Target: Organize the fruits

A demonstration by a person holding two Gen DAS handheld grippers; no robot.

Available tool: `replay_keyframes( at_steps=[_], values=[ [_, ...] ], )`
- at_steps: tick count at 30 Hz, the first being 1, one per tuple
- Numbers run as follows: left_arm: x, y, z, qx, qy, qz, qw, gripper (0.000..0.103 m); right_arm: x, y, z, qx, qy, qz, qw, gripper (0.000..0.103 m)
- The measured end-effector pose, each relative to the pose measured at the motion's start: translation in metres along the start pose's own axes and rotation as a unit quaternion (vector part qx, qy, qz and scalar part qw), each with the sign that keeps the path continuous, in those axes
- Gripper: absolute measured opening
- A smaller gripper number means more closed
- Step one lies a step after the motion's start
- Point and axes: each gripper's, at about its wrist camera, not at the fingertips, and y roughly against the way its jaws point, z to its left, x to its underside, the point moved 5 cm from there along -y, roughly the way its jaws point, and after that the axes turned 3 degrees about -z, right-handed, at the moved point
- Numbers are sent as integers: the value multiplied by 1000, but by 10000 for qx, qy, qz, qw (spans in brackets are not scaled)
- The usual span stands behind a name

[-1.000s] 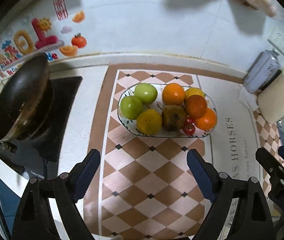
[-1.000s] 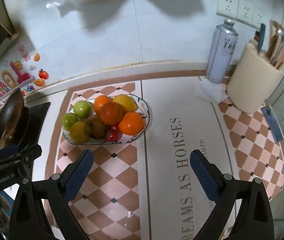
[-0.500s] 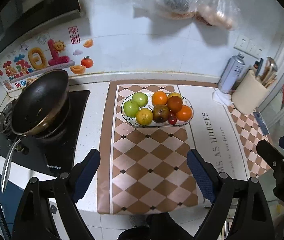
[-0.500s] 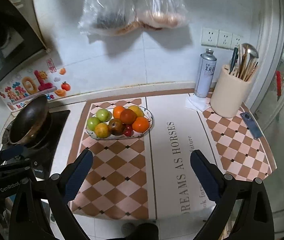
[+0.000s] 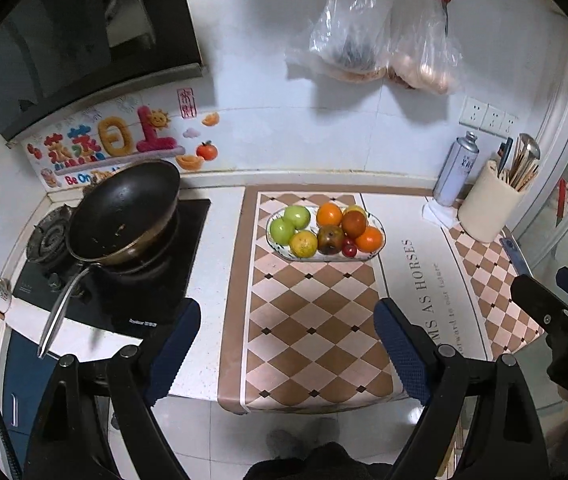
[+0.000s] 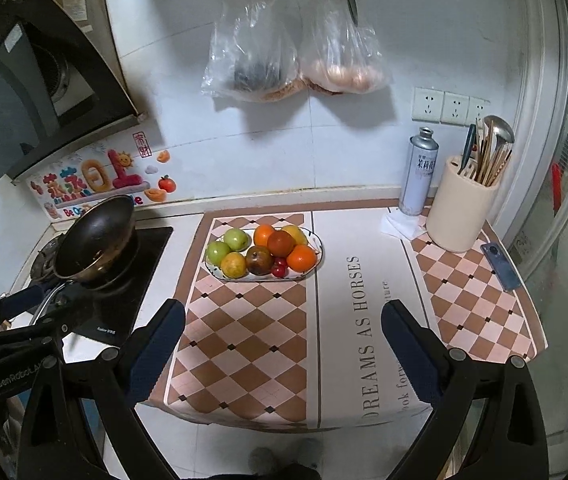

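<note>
An oval white plate (image 5: pixel 380 249) (image 6: pixel 318 265) sits at the back of the checkered mat. It holds two green apples (image 5: pixel 289 223) (image 6: pixel 228 245), oranges (image 5: pixel 329 214) (image 6: pixel 302 258), a yellow fruit (image 5: pixel 303 243) (image 6: pixel 233 265), a dark reddish fruit (image 5: pixel 330 239) (image 6: pixel 259 260) and small red tomatoes (image 5: pixel 349 249) (image 6: pixel 279 267). My left gripper (image 5: pixel 286 350) is open and empty, held back off the counter's front edge. My right gripper (image 6: pixel 284 354) is open and empty, likewise far from the plate. The right gripper shows at the right edge of the left wrist view (image 5: pixel 556 312).
A black wok (image 5: pixel 122 212) (image 6: pixel 94 240) sits on the stove at left. A spray can (image 6: pixel 418 172), a cream utensil holder (image 6: pixel 462 206) and a phone (image 6: pixel 500 266) stand at right. Plastic bags (image 6: pixel 292 56) and scissors hang on the wall.
Both grippers have pulled back and up from the plate; the fruit looks much smaller and the whole counter and wall show. The fruit has not moved.
</note>
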Motion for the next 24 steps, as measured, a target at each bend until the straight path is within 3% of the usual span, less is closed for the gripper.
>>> replay_keyframes(
  at_steps=[9, 18, 20, 24],
  values=[
    [4, 22, -3, -50, 209, -132, 9997, 89, -5, 24, -4, -51, 81, -85, 9999, 101],
    [7, 19, -11, -106, 156, -99, 9998, 89, -3, 17, -11, -145, 16, -38, 9999, 101],
    [4, 15, -13, -125, 126, -116, 9998, 103, -5, 11, -13, -134, 35, -61, 9999, 103],
    [-4, 6, -15, -242, 102, -182, 9995, 103, -12, -4, -13, -135, 26, -67, 9999, 103]
  ],
)
